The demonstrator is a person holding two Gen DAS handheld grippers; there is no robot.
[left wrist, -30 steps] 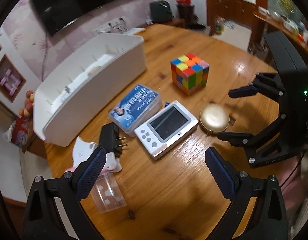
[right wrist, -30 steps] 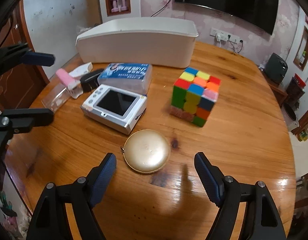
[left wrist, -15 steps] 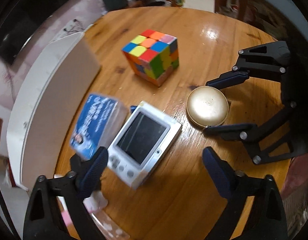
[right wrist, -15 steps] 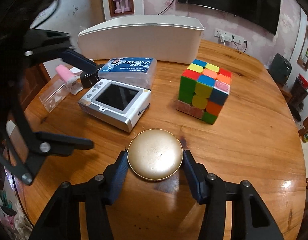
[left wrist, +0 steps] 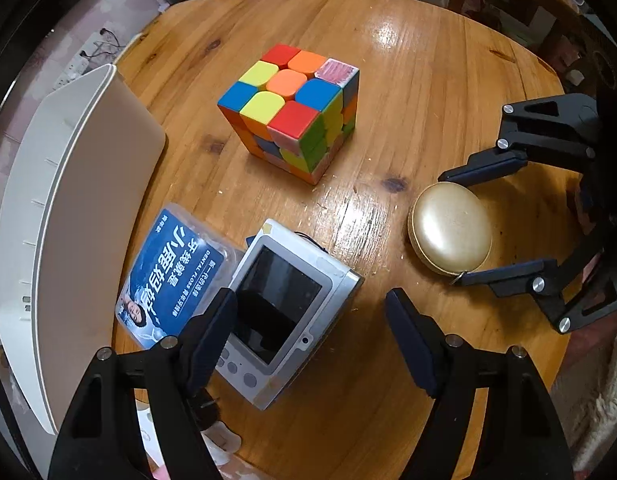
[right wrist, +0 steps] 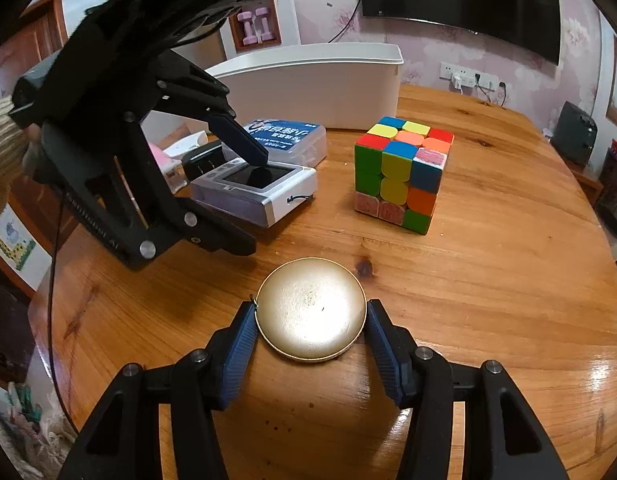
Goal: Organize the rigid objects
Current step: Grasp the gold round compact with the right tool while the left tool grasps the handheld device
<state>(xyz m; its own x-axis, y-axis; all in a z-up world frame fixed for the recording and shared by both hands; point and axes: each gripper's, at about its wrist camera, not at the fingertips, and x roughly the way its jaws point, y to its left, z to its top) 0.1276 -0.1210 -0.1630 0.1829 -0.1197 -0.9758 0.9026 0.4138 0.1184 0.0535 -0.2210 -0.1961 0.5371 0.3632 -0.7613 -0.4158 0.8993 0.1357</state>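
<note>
Two grippers work at once, each over its own item on the table (left wrist: 448, 80).

Left wrist view: the left gripper (left wrist: 312, 320) points steeply down over the handheld (left wrist: 288, 312), a grey device with a dark screen. Its jaws have just been closing, yet they stand apart: the left finger (left wrist: 212, 340) hangs over the screen's near-left edge and the right finger (left wrist: 408, 344) is clear of the casing, over bare wood. Nothing is clamped. Just left of the tool lies the floss box (left wrist: 168, 276), touching or nearly touching the handheld, and beyond that curves the bin (left wrist: 68, 240). Ahead of the fingers sits the cube (left wrist: 296, 116). Off to the right, the right gripper (left wrist: 468, 224) straddles the gold case (left wrist: 448, 232).

Right wrist view: the right gripper (right wrist: 310, 344) has both pads against the rim of the gold case (right wrist: 311, 314), one on each side, so it is clamped on it; the case sits on the wood. Ahead and left, the left gripper (right wrist: 248, 200) has one finger tip at the handheld's (right wrist: 256, 192) screen. The cube (right wrist: 402, 172) is ahead to the right, the bin (right wrist: 320, 84) farther back.

By my reading, the step in hand is the pickup: the case is gripped but not lifted, the handheld not yet gripped. Next, the left tool needs to shift so both fingers bracket the casing instead of landing on the screen, then close. The right needs a straight lift and a carry, presumably to the bin; the case's smooth domed rim may slip if squeezed lightly.
</note>
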